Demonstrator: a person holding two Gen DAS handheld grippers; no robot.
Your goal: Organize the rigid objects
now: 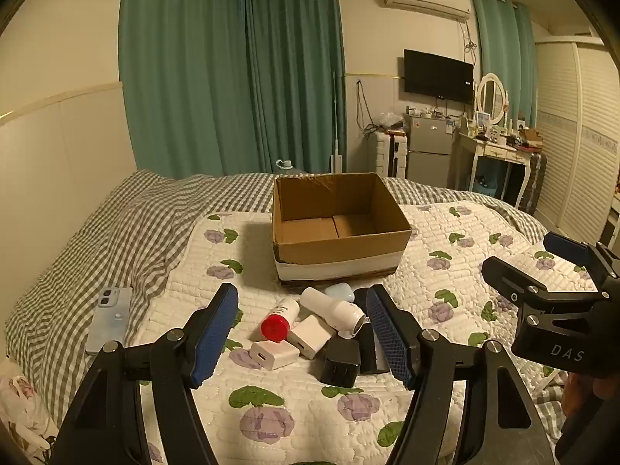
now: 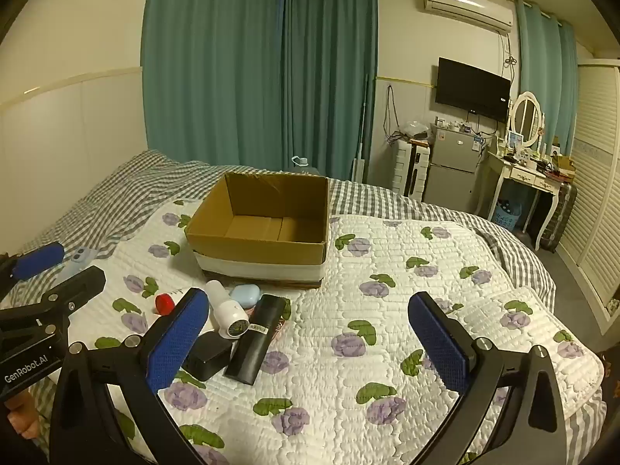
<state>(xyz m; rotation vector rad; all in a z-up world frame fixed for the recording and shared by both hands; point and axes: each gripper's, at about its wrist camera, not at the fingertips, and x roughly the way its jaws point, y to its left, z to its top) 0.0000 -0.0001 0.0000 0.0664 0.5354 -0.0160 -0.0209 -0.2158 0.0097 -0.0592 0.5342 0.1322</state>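
"DAS" on right tool, "GenRobot.AI" on left tool

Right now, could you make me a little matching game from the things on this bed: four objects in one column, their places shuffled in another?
1. brown cardboard box
2. red-capped white bottle
3. pale blue phone
4. black rectangular bar

a. on the grey checked sheet, apart from the pile
b. behind the pile, open and empty
c. right edge of the pile
d. left of the pile, lying down

1-b, 2-d, 3-a, 4-c

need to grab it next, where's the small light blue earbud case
The small light blue earbud case lies just before the cardboard box, beside the white cylinder.
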